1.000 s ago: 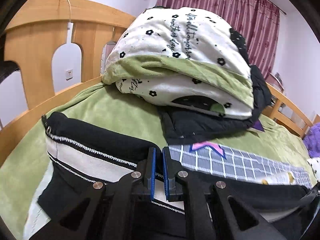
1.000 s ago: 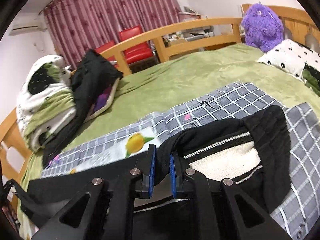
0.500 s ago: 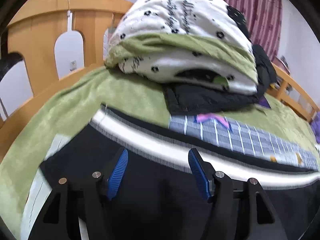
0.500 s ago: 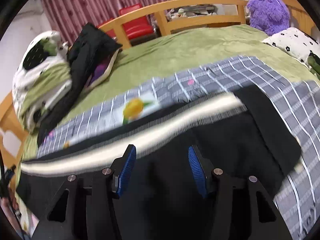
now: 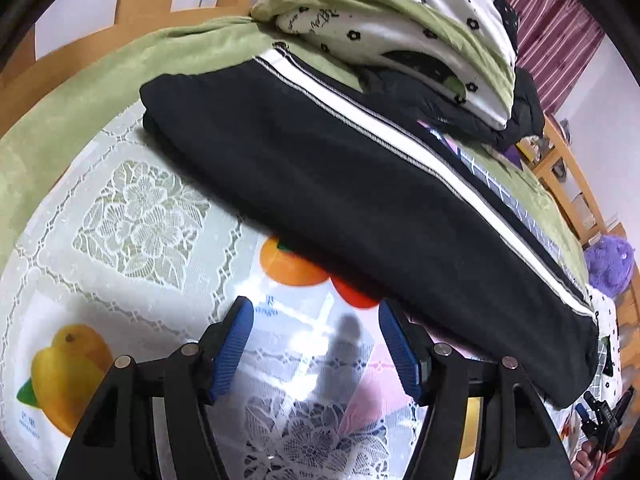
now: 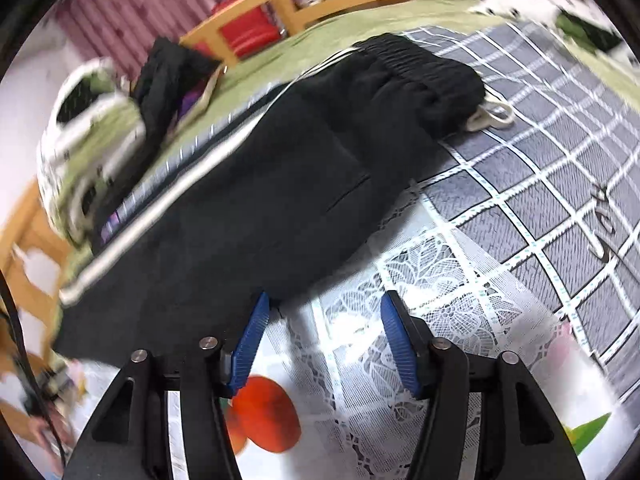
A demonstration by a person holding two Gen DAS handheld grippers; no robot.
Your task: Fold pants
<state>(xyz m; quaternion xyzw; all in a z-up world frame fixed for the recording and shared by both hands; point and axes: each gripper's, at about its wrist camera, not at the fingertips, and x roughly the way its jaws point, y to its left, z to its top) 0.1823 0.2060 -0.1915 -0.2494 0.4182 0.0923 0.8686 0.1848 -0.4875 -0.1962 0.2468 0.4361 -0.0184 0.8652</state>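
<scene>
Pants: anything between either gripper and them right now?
Nothing visible. The left gripper is open over the lace tablecloth, with the black pants lying just ahead. The right gripper is open too, its left finger at the pants' near edge; only bare cloth lies between.

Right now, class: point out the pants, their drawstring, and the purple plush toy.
pants (image 5: 360, 184), left wrist view, on the black leg fabric.
drawstring (image 6: 494, 116), right wrist view, on the cream loop beside the waistband.
purple plush toy (image 5: 610, 260), left wrist view, on its fuzzy body.
</scene>
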